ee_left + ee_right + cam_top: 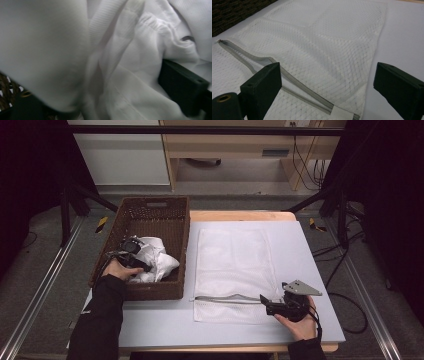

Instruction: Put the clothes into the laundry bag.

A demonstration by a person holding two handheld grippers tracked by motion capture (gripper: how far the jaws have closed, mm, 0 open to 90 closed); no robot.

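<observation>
Two grippers are at work. Left gripper (131, 251) sits inside the wicker basket (172, 217), jaws spread wide and sunk into the white garment (159, 261) — no firm pinch is visible. Right gripper (272, 303) rests at the mesh laundry bag (232, 262) — jaws wide apart, astride its grey zipper (294, 83), gripping nothing.

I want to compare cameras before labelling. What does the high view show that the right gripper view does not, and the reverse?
High view alone: the left gripper reaching into the crumpled white cloth inside the brown woven wicker basket, plus both of the person's forearms.

Right gripper view alone: the diamond weave of the white mesh laundry bag, and the right gripper with its jaws open, apart above the bag.

Both: the bag, its grey zipper partly open, and the pale grey table top.
</observation>
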